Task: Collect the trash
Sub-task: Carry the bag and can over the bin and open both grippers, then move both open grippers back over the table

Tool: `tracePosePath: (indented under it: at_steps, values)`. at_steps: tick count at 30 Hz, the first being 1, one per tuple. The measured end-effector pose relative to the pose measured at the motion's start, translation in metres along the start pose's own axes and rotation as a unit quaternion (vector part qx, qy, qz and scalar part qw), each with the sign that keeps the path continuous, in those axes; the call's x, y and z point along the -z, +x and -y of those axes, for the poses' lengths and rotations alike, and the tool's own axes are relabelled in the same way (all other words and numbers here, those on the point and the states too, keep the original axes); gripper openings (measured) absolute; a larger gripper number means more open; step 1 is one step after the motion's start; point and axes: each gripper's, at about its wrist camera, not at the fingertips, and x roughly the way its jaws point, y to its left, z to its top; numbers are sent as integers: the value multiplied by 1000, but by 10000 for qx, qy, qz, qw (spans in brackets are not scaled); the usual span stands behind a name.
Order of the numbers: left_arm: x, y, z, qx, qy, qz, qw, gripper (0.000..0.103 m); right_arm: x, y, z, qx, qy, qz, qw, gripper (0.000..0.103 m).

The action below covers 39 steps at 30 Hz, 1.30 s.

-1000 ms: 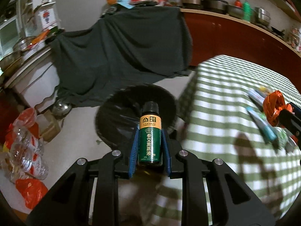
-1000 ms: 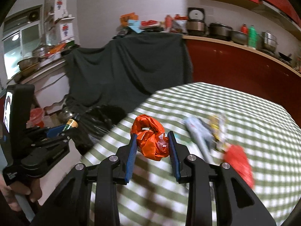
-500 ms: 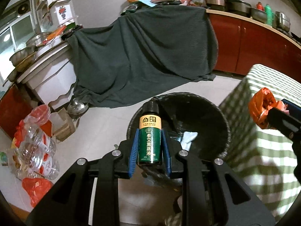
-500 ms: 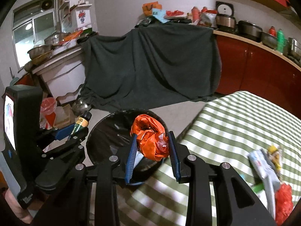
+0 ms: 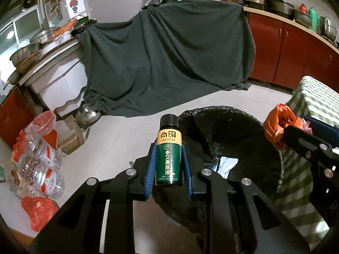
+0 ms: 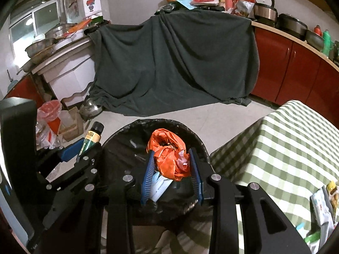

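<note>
My right gripper (image 6: 172,170), clamped on the orange bag (image 6: 169,158), has moved from the table to above the bin (image 6: 118,139) at frame centre. My left gripper (image 5: 168,169) holds the bottle (image 5: 168,154) at the bin's left edge, so both can drop soon.

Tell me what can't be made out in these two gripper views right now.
- Bottom of the black-lined trash bin: right wrist view, hidden by the crumpled orange plastic bag and right gripper.
- Small print on the dark green glass bottle: left wrist view, too small.
- Wrappers on the green checked tablecloth: right wrist view, cut off by the edge.
- What the dark grey draped cloth covers: hidden.
</note>
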Motion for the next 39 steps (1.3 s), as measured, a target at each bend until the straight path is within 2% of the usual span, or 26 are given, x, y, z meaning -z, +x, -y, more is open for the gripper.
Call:
tracePosePath:
  at_steps: [1, 3, 5, 8, 14, 23, 31, 39]
  values:
    - [-1, 3, 0, 19, 1, -16, 10000, 23, -1, 3, 0, 12, 25, -15, 10000, 35]
    - [-3, 10, 1, 49, 26, -73, 10000, 24, -2, 10, 1, -7, 101, -85, 9999, 46]
    - [-3, 14, 2, 47, 46, -83, 9999, 28, -4, 12, 3, -26, 169, -128, 9998, 49]
    - [-3, 18, 1, 41, 27, -115, 9999, 39, -4, 10, 2, 24, 139, -78, 9999, 49]
    - [-5, 14, -1, 58, -22, -85, 9999, 43, -2, 0, 7, 69, 186, 13, 9998, 49]
    - [-4, -17, 12, 262, 38, 69, 9996, 44, 11, -39, 33, 307, 254, 265, 9989, 49]
    - [-1, -53, 49, 601, 225, 171, 9978, 46, 34, -81, 77, 682, 544, 414, 9953, 49]
    - [11, -87, 97, 920, 468, 228, 9944, 50, 70, -120, 122, 1133, 856, 468, 9888, 49]
